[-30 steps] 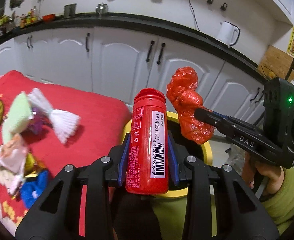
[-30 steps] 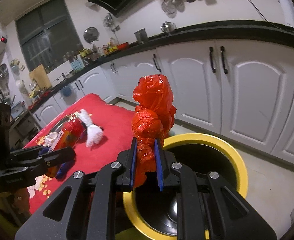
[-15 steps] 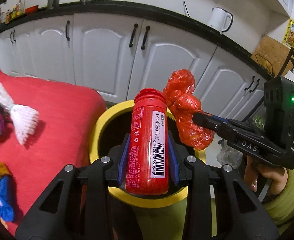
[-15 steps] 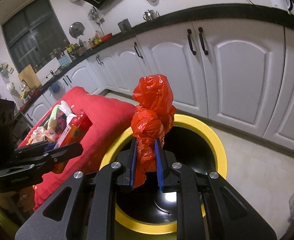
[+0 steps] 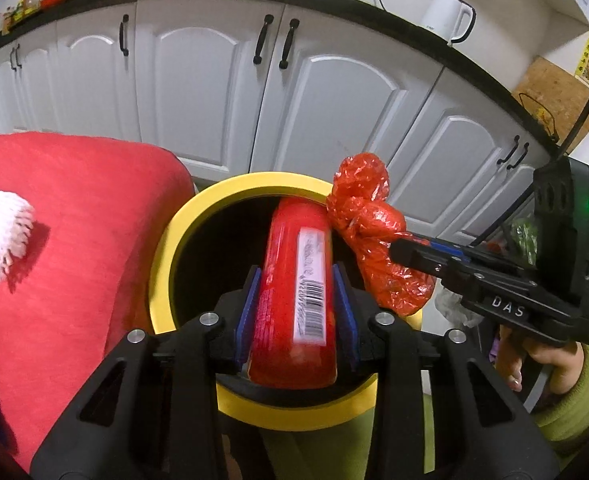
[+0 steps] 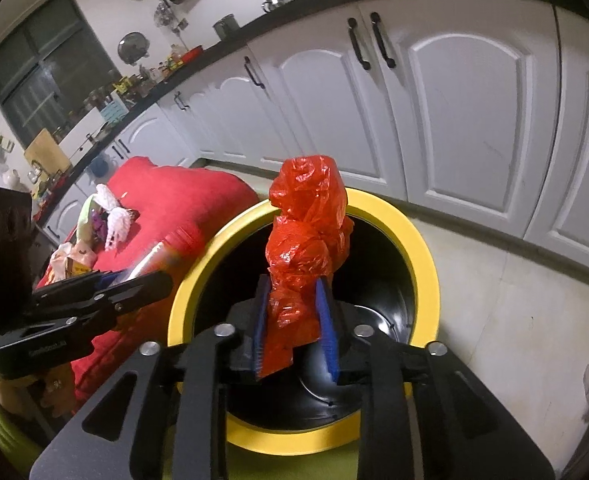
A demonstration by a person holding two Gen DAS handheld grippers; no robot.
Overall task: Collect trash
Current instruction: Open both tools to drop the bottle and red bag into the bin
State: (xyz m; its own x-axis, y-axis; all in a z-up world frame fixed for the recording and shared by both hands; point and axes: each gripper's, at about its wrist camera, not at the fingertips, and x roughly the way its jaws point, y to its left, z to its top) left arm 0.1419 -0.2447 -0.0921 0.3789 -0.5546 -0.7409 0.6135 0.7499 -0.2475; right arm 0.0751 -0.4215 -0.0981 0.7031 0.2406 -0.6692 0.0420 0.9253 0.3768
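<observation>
A person holds a gripper in each hand over a bin (image 5: 162, 264) with a yellow rim and a black inside. The bin stands on the floor just beside a tabletop covered with a red cloth (image 5: 82, 240).

The left gripper (image 5: 294, 304) has a red bottle (image 5: 294, 300) between its blue fingers (image 5: 247, 312). The bottle has a white label with a barcode. It looks blurry, and its top end is down inside the mouth of the bin. The fingers have just been opening. There is a little gap on each side of the bottle, so the fingers are apart and do not squeeze it.

The right gripper (image 6: 296, 320) has a crumpled red plastic bag (image 6: 306, 240) between its blue fingers (image 6: 262, 324). The bag sticks up above the fingers and hangs right over the open bin. These fingers have just been opening too. The bag sits against the left finger, and there is a gap by the right finger, so they are apart and not pinching it.

In the left wrist view, the bag is just to the right of the bottle, close to the far rim of the bin. A hand (image 5: 534, 360) in a green sleeve (image 5: 574, 400) holds the right gripper.

On the red cloth lie more bits of trash: a white fringed thing (image 5: 6, 228) and some wrappers (image 6: 74, 256). White cupboards (image 5: 198, 92) with black handles run along the wall behind.
</observation>
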